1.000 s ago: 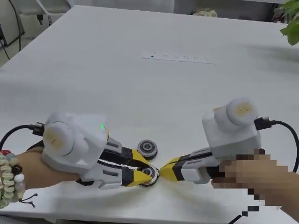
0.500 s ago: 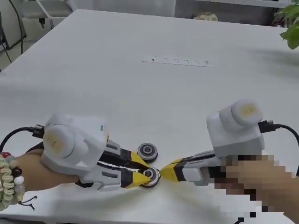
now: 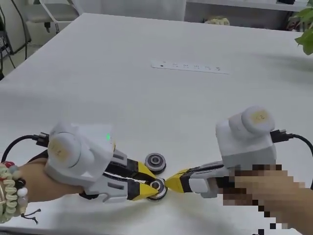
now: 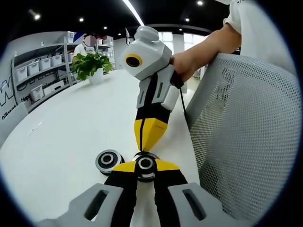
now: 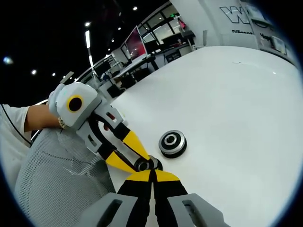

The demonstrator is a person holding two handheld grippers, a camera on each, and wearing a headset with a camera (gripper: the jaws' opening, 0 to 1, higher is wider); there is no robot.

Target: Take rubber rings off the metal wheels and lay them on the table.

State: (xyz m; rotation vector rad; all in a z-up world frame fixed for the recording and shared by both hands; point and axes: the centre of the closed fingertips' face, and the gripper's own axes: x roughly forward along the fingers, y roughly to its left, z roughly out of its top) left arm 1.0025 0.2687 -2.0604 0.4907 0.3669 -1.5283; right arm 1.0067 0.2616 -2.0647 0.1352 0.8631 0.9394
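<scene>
Unchanged since before: left gripper (image 3: 150, 182) jaws pinching wheel (image 3: 157, 186) on desk (image 3: 146, 88); right gripper (image 3: 170, 183) jaws pressed together at its rim; second wheel (image 3: 155, 159) just beside.

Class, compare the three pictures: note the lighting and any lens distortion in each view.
Head view: little distortion, soft even light, faint shadows on the table. Left gripper view: fisheye bows the mesh chair; a ceiling strip light glares. Right gripper view: fisheye curves the table's edge; the loose wheel is sharp.

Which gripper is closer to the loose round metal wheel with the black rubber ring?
Left. The left gripper has a jaw right beside the loose wheel; the right gripper points at the gripped wheel, farther off.
</scene>
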